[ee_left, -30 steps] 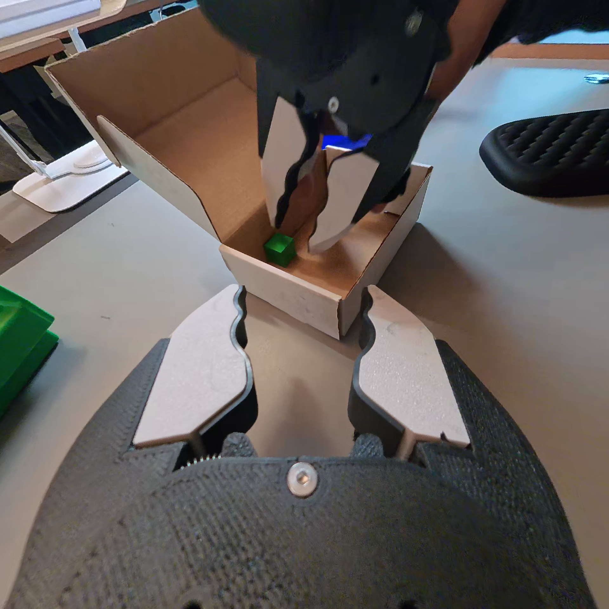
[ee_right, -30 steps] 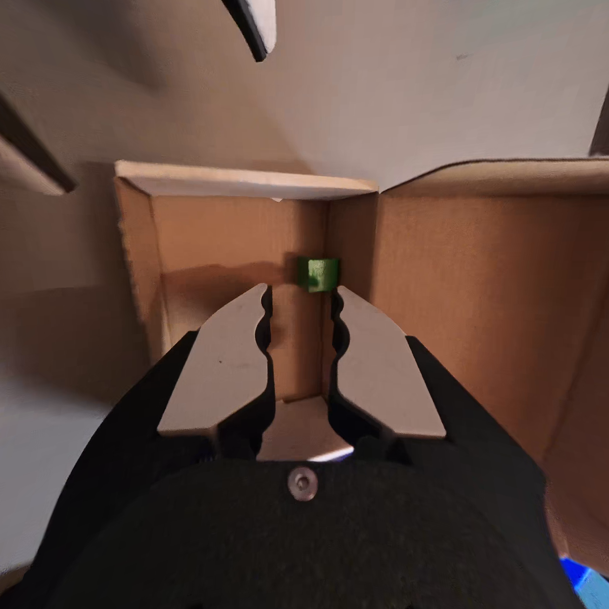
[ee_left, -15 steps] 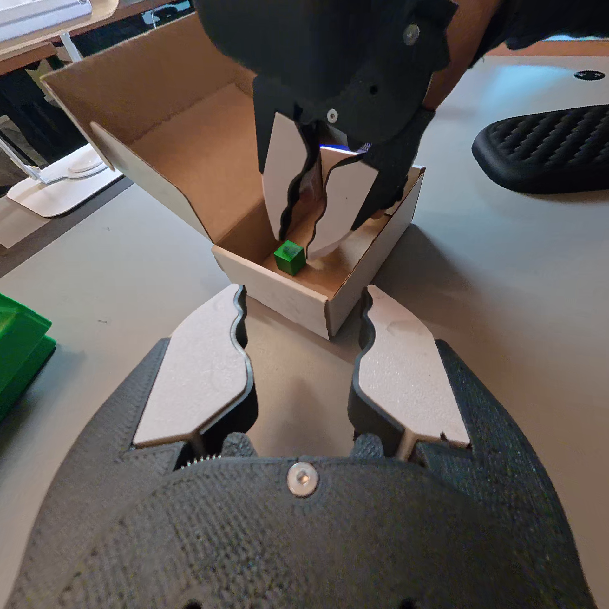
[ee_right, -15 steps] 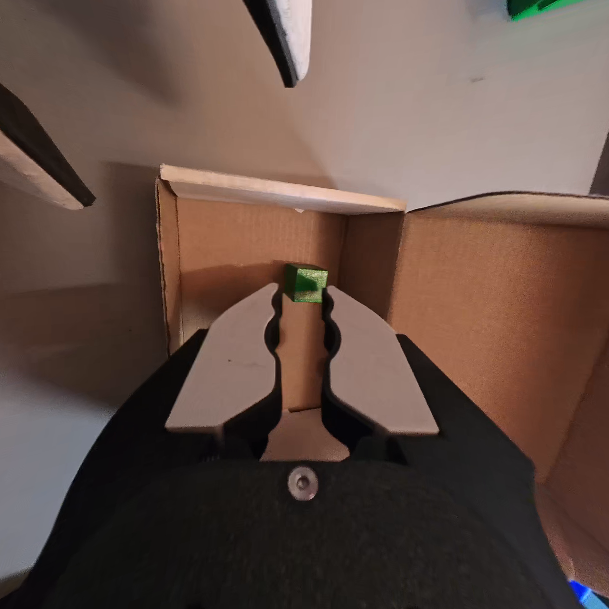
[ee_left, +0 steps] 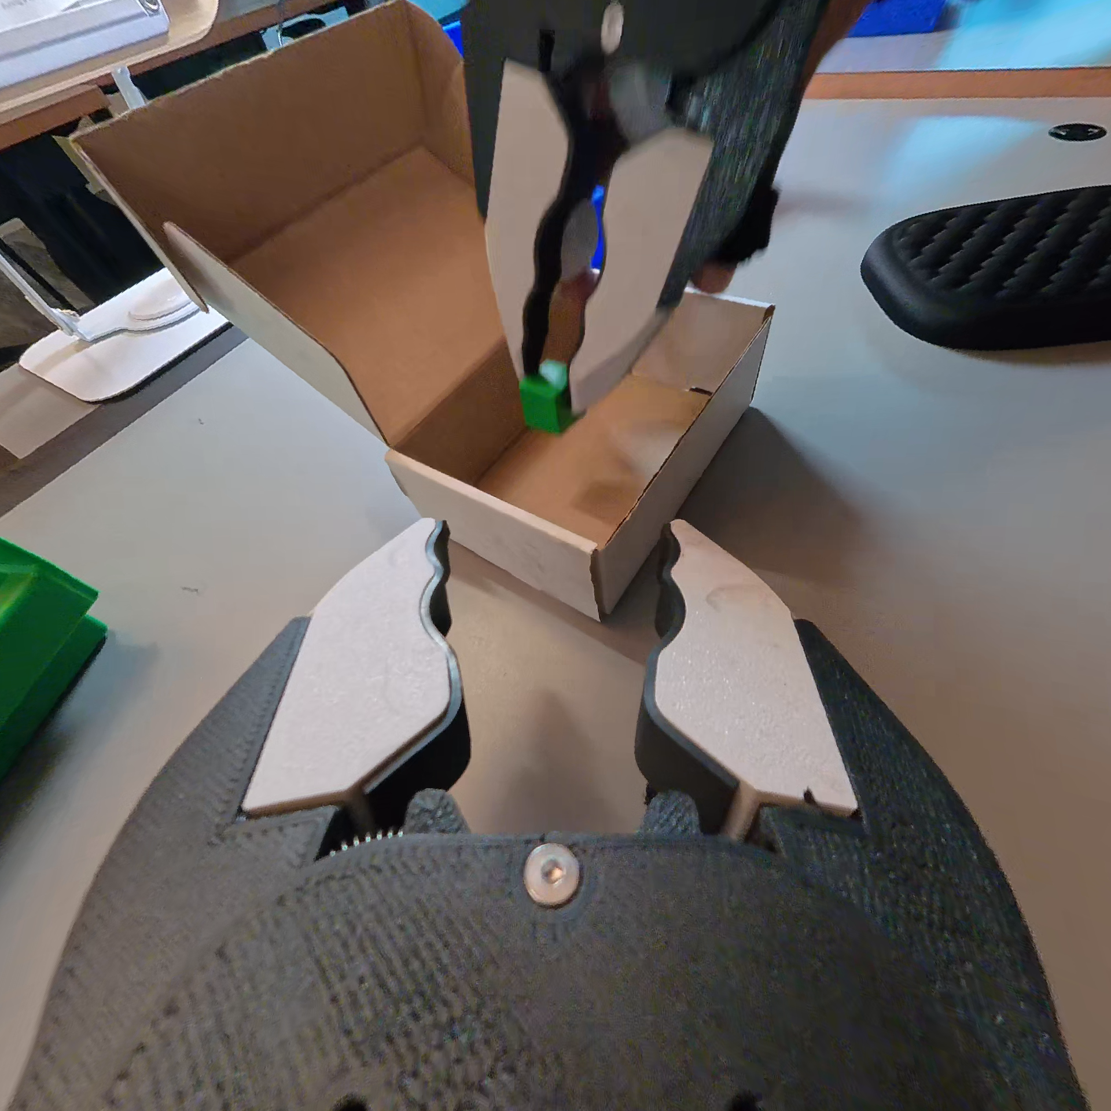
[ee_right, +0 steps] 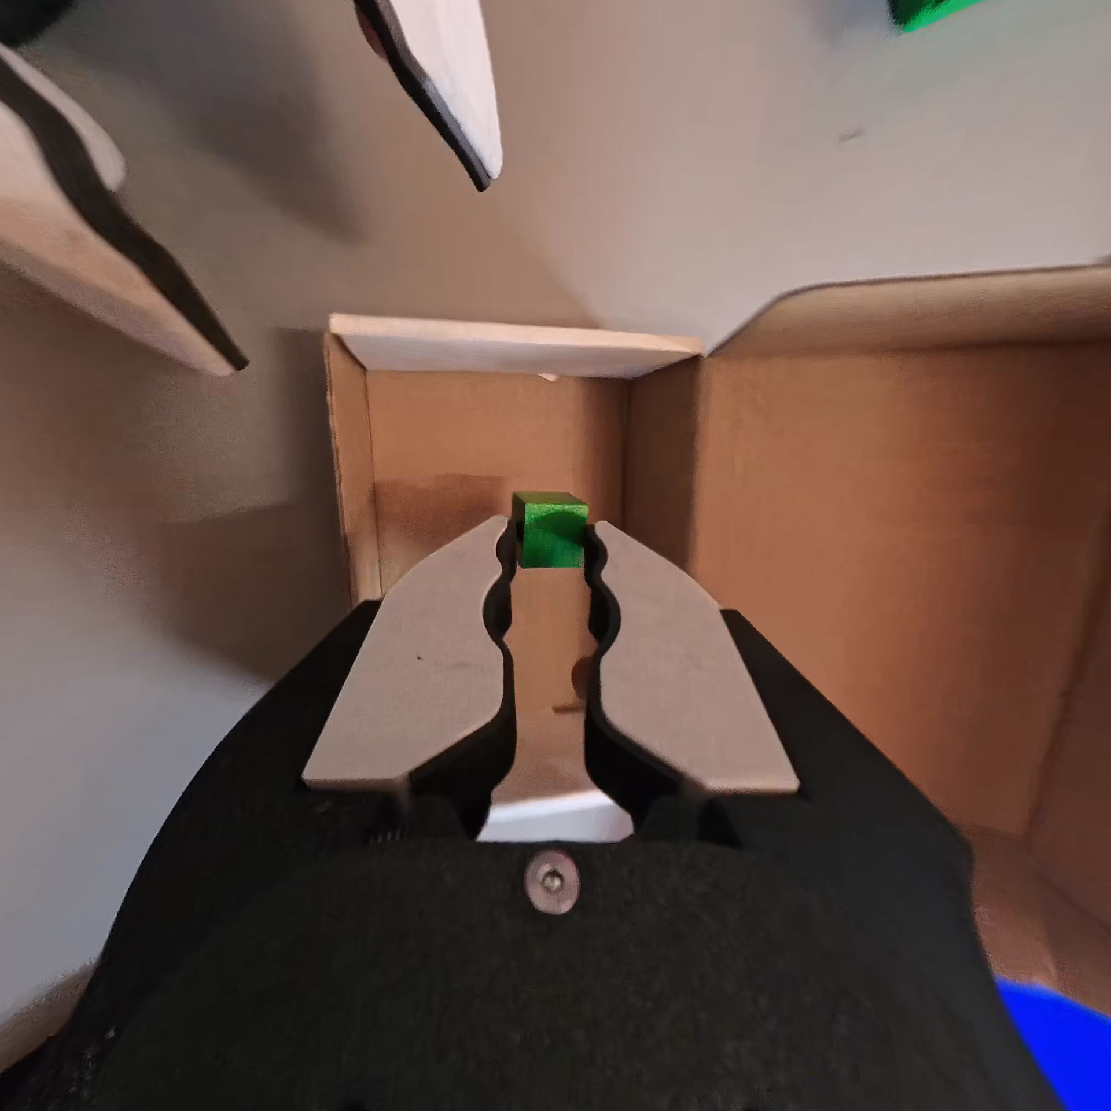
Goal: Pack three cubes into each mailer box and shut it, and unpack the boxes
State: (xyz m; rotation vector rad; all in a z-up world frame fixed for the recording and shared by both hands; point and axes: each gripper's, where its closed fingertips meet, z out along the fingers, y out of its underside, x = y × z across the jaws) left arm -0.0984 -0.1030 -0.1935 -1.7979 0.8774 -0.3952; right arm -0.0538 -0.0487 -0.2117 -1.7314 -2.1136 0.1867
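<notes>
An open cardboard mailer box (ee_left: 499, 529) stands on the grey table, its lid (ee_left: 270, 150) tilted up at the back left. My right gripper (ee_right: 551, 535) reaches down into the box and is shut on a small green cube (ee_right: 550, 532), holding it above the box floor. In the left wrist view the right gripper (ee_left: 550, 376) holds the cube (ee_left: 544, 403) near the box's left inner wall. My left gripper (ee_left: 553, 541) is open and empty, just in front of the box's near corner. Its fingers (ee_right: 457, 90) show at the top of the right wrist view.
A green bin (ee_left: 36, 631) sits at the left edge of the table. A black textured pad (ee_left: 992, 270) lies at the right. A white stand base (ee_left: 108, 342) is beyond the table at the left. Something blue (ee_right: 1052, 1034) shows beside the box. Across from one pair of fingers to the other is roughly 8 centimetres.
My right gripper closed on the green cube that lay on the box floor and has lifted it. My left gripper stayed open in front of the box.
</notes>
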